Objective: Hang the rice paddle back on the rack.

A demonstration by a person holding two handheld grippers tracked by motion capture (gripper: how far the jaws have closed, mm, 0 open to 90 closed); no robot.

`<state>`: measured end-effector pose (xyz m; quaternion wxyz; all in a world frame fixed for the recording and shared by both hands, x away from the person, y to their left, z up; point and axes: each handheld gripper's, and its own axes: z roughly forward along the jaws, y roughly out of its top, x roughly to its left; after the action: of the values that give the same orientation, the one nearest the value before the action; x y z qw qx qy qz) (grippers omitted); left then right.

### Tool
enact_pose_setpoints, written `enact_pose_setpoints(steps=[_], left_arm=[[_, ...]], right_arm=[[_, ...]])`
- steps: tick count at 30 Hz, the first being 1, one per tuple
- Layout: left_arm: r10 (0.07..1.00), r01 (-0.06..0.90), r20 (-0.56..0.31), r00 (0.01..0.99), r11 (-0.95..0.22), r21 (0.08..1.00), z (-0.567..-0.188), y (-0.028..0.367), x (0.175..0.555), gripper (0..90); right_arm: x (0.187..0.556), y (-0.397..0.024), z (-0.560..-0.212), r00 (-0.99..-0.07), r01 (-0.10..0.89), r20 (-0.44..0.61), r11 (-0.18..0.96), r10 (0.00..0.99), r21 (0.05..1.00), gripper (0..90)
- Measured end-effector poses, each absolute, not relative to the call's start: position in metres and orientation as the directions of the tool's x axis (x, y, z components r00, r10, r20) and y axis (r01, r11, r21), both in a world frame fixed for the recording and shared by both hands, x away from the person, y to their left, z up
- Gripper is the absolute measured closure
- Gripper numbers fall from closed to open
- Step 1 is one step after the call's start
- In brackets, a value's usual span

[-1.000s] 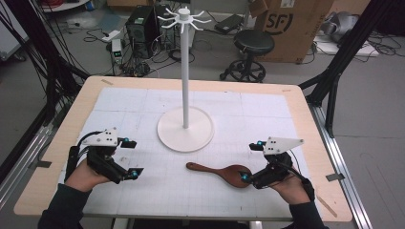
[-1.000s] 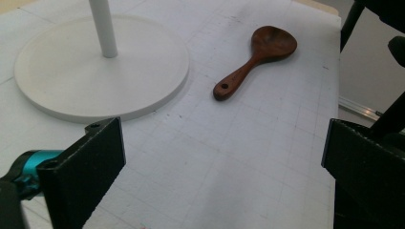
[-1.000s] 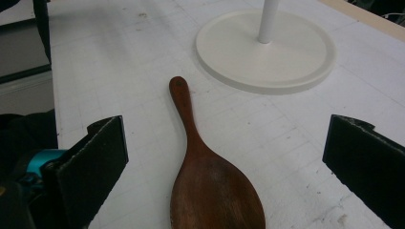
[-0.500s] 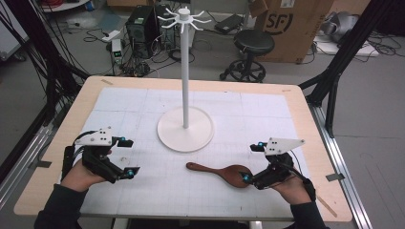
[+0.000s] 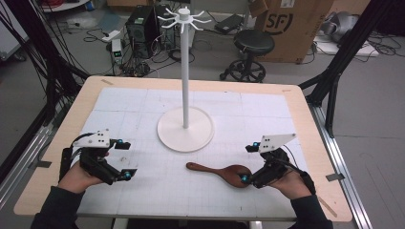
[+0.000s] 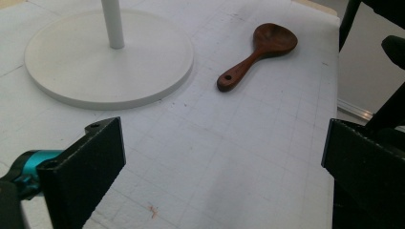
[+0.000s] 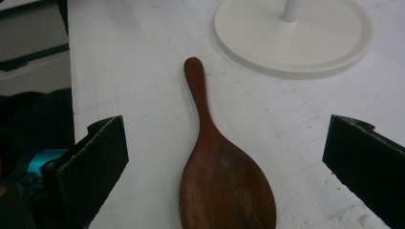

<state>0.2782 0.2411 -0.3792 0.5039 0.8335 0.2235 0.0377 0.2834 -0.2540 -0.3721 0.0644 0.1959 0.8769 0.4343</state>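
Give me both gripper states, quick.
Left hand-held gripper: open, holding nothing.
Right hand-held gripper: open, jaws either side of the wooden spoon, not gripping.

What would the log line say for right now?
right gripper: open, around wooden spoon bowl | left gripper: open, idle | spoon flat beside white stand

A: Anything blocking the right gripper (image 5: 248,162)?
B: Wooden spoon (image 7: 217,176) lies flat between its spread jaws; bare mat on both sides.
A: Ahead?
B: White stand (image 5: 185,129) is met beyond the handle tip. Left gripper (image 5: 126,160) is well apart.
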Motion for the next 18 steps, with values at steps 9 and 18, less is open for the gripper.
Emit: enact_pose_setpoints(steps=[9, 18], left_arm=[[0.411, 0.341, -0.169, 0.896, -0.392, 0.855, -0.38, 0.24, 0.279, 1.7], [0.396, 0.337, -0.17, 0.902, -0.401, 0.852, -0.381, 0.238, 0.281, 1.7]], right_arm=[[0.284, -0.238, -0.367, -0.935, 0.286, 0.065, 0.635, 0.348, 0.718, 0.3], [0.289, -0.22, -0.369, -0.952, 0.269, 0.059, 0.725, 0.301, 0.634, 0.3]])
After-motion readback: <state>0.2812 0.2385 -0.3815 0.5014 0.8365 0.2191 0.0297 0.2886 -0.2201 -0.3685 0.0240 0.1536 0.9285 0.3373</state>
